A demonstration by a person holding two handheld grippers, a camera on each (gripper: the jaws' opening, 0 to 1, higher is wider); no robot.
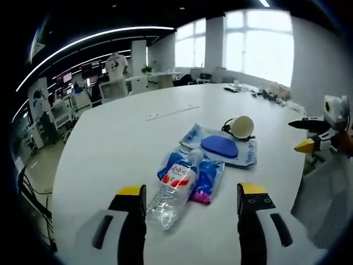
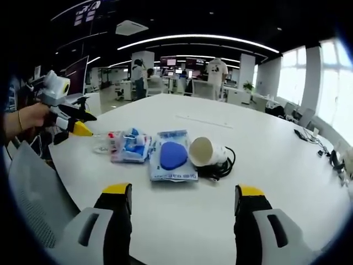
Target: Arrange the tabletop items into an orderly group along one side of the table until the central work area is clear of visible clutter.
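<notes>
A clear water bottle with a red and white label lies on its side on the white table, partly on a blue packet. Behind them lies a flat packet with a blue oval pad, then a tipped paper cup with a black cable. My left gripper stands open just short of the bottle's base. My right gripper is open over bare table, with the cup, oval-pad packet, blue packet and bottle in a row ahead.
The left gripper, held by a hand, hovers at the table edge near the bottle. The right gripper shows at the table's right edge. A grey mesh chair back stands by the table. Cables and small items lie at the far end.
</notes>
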